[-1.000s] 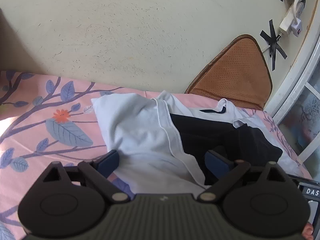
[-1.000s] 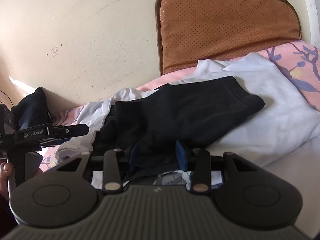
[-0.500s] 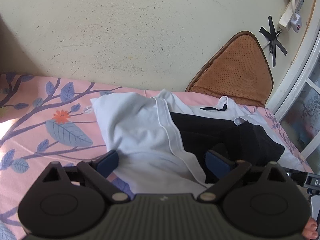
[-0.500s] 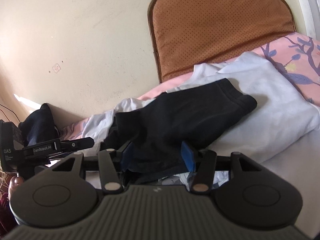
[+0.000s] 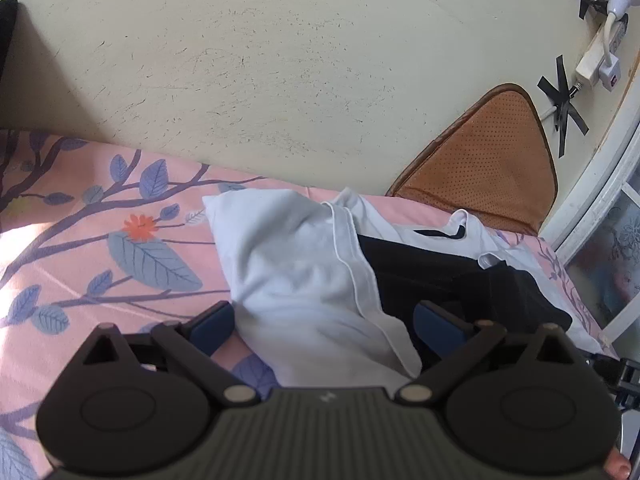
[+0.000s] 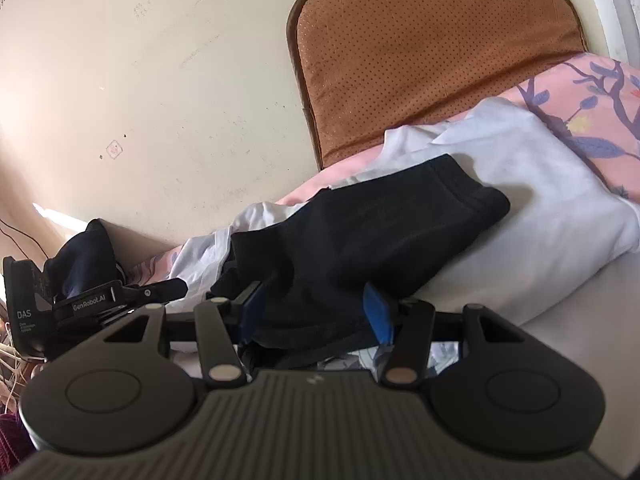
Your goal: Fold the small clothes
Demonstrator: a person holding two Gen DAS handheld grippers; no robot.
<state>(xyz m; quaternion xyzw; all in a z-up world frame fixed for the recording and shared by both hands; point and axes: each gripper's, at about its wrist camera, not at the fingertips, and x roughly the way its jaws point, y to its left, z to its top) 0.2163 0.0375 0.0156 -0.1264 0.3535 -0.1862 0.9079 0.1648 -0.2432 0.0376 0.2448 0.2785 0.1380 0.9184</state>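
A white garment (image 5: 296,264) lies crumpled on the pink floral bed sheet (image 5: 80,248), and a black garment (image 5: 432,276) lies across its right part. My left gripper (image 5: 324,322) is open wide, low over the white garment's near edge, with that cloth lying loose between its blue pads. In the right wrist view the black garment (image 6: 360,224) drapes over the white garment (image 6: 520,184). My right gripper (image 6: 316,312) stands open with the black cloth's near end bunched between its fingers. The left gripper (image 6: 120,300) shows at the left there.
A brown perforated cushion (image 5: 488,168) leans on the cream wall behind the clothes. A power strip (image 5: 600,56) is taped to the wall beside a white window frame (image 5: 600,184). A dark bundle (image 6: 84,252) sits at the wall beyond the left gripper.
The right gripper's fingers have spread apart around the black cloth, and its view has rolled slightly. The left gripper and the white garment have stayed where they were.
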